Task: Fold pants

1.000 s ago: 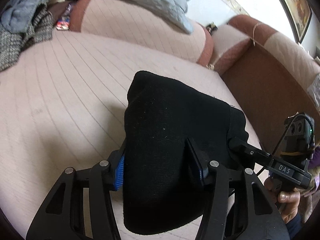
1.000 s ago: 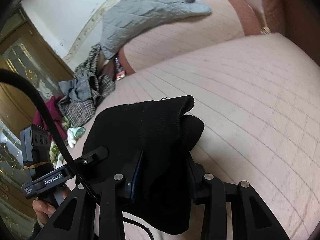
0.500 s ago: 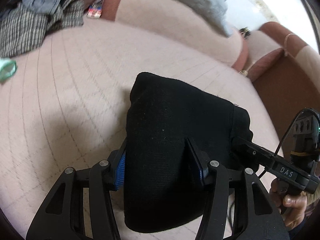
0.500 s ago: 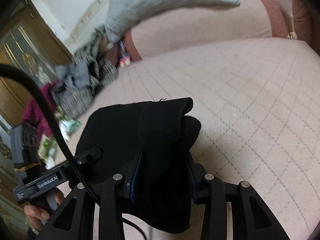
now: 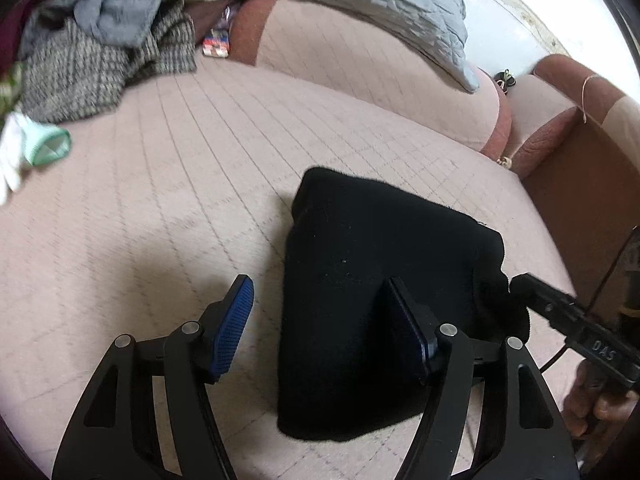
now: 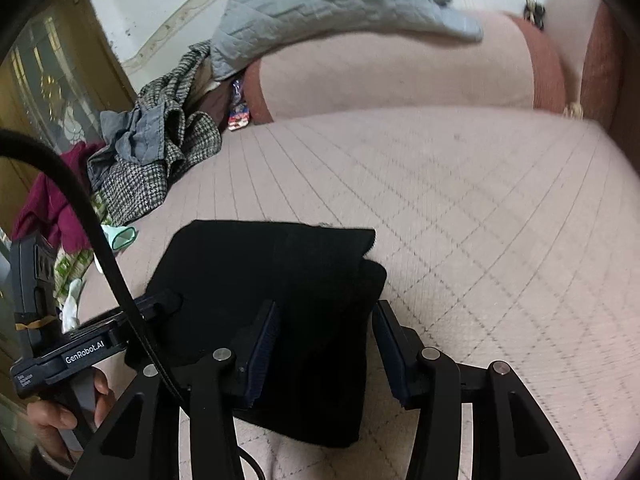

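The black pants (image 5: 384, 280) lie as a compact, thick bundle on the pink quilted sofa seat (image 5: 168, 208), near its front edge. Layered edges show at the bundle's far right corner in the right wrist view, which suggests several folds are already made. Judgement: folding is at or near its end; what appears left is to let go, withdraw both tools and perhaps square the bundle.

The left tool (image 5: 320, 328) has just been opening and now stands spread. Its left pad (image 5: 236, 316) is clear of the cloth, with bare seat between pad and bundle; its right pad lies against the top of the bundle, and nothing is pinched.

The right tool (image 6: 324, 356) has also just been opening. The bundle's right end sits between its fingers; the left pad (image 6: 264, 344) is at the cloth and the other is just beside it, with a thin gap that I cannot confirm. I judge the grip released or very loose.

Surroundings, placed from the pants: a heap of checked and grey garments (image 5: 92, 52) lies well apart at the far left end of the seat. A small white and green item (image 5: 36, 148) lies nearer on that side. A grey quilted blanket (image 5: 360, 8) is draped over the backrest beyond. A small colourful packet (image 5: 216, 42) is wedged at the seat's back edge.

Nothing lies on the seat right around the bundle. The only hazard I judge is a pad catching the cloth on withdrawal and disturbing the fold
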A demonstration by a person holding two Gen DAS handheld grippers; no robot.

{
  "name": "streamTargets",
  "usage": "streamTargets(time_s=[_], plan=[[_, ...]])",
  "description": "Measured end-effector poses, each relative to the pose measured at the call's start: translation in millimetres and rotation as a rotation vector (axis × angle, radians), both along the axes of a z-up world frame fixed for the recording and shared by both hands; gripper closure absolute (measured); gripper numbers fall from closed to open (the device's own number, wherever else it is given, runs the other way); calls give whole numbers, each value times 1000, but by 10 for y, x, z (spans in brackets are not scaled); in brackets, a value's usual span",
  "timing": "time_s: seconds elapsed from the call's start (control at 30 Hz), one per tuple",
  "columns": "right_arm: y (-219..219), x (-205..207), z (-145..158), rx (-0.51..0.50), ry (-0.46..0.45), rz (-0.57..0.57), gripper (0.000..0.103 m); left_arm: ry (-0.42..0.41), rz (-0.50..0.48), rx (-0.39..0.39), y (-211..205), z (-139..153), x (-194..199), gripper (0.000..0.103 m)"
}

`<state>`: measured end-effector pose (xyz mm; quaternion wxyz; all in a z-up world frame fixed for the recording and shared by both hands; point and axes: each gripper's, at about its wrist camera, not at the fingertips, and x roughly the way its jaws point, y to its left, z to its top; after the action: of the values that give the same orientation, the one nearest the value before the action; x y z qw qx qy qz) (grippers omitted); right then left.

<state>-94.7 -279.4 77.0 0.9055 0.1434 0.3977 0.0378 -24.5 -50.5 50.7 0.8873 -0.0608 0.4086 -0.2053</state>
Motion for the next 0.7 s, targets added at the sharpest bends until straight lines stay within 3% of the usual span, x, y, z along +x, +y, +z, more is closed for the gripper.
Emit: streamTargets(time_s=[0.13, 0.33, 0.7], plan=[[116, -67, 121, -49, -25, 0, 56, -49, 27, 81, 18, 155, -91, 35], [267, -113, 197, -58, -38, 16, 56, -118, 63, 127, 61, 286, -213, 35], [461, -169, 192, -60, -25, 38, 56, -170, 83, 195, 45, 355, -370, 35]])
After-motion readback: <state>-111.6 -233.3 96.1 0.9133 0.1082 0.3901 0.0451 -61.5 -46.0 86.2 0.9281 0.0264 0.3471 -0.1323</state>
